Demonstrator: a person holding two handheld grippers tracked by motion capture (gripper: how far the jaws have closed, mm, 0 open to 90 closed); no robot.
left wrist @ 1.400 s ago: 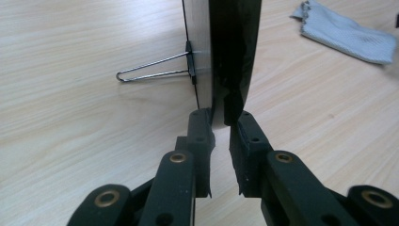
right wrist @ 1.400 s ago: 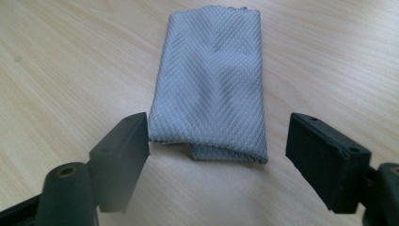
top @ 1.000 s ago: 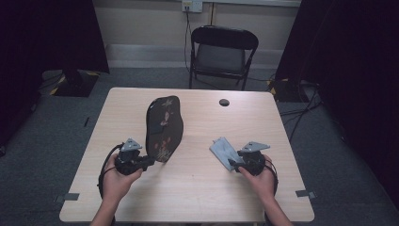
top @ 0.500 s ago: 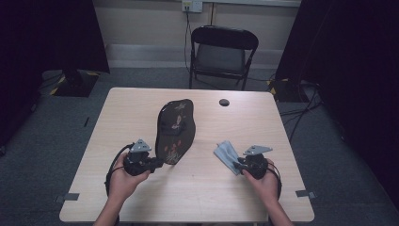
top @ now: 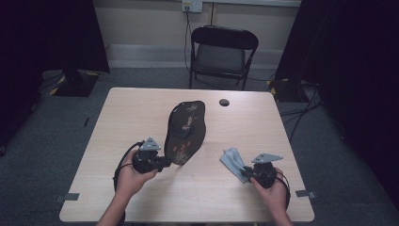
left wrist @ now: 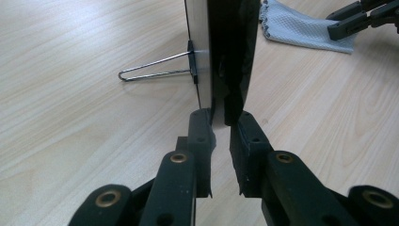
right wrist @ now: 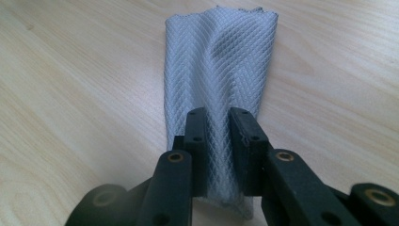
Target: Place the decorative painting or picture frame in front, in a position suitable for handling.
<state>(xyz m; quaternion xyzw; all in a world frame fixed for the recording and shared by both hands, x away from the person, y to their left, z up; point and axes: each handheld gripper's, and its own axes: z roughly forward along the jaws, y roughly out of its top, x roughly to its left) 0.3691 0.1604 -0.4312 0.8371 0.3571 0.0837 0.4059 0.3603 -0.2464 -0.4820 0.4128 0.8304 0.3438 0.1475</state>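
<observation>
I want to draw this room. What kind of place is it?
Probably a recording room or studio: dark curtains hang at the sides, one bare wooden table stands on grey carpet, and a folding chair waits by the wall.

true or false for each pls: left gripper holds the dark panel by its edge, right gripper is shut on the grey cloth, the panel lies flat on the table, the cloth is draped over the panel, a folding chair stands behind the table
1. The left gripper holds the dark panel by its edge. True.
2. The right gripper is shut on the grey cloth. True; its fingers have just been closing, with the cloth between them.
3. The panel lies flat on the table. False: it stands upright, with a wire stand behind it.
4. The cloth is draped over the panel. False: it lies on the table, apart from the panel.
5. A folding chair stands behind the table. True.
</observation>
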